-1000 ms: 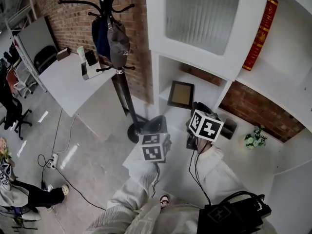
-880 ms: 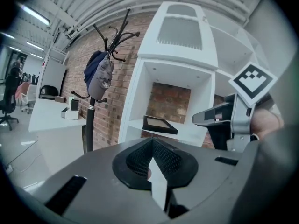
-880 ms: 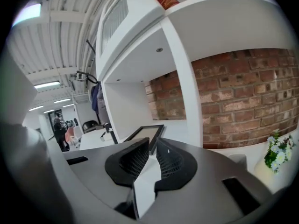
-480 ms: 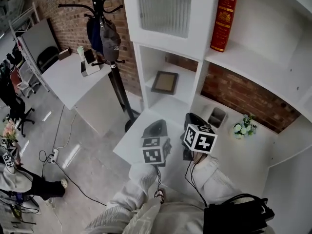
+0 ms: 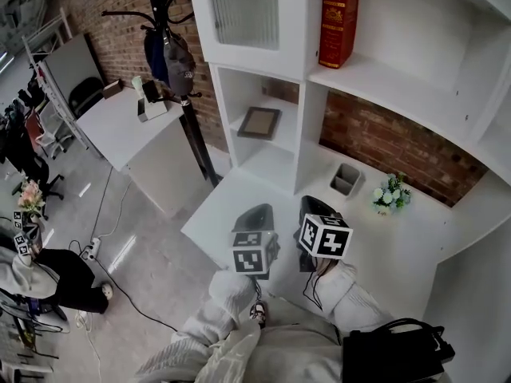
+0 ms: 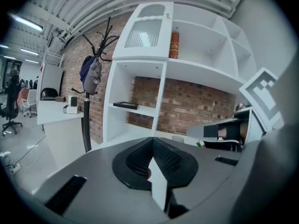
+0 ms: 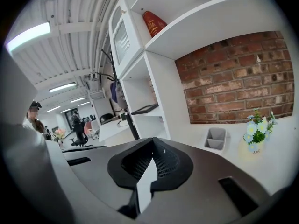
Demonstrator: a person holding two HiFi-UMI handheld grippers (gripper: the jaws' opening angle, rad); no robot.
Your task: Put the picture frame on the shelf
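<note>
The left gripper (image 5: 255, 211) keeps its fingers shut on nothing, low over the white bench (image 5: 233, 204). Beside it, the right gripper (image 5: 318, 208) is shut and empty too. The picture frame (image 5: 260, 123) lies flat on the shelf (image 5: 281, 136), well away from both. A second ago it was much nearer the fingers. Only the right gripper view shows the flowers (image 7: 256, 129).

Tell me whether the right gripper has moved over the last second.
Yes. In the head view the right gripper has drawn back from the grey desk organiser, toward the person. A second ago it was right beside the organiser.
</note>
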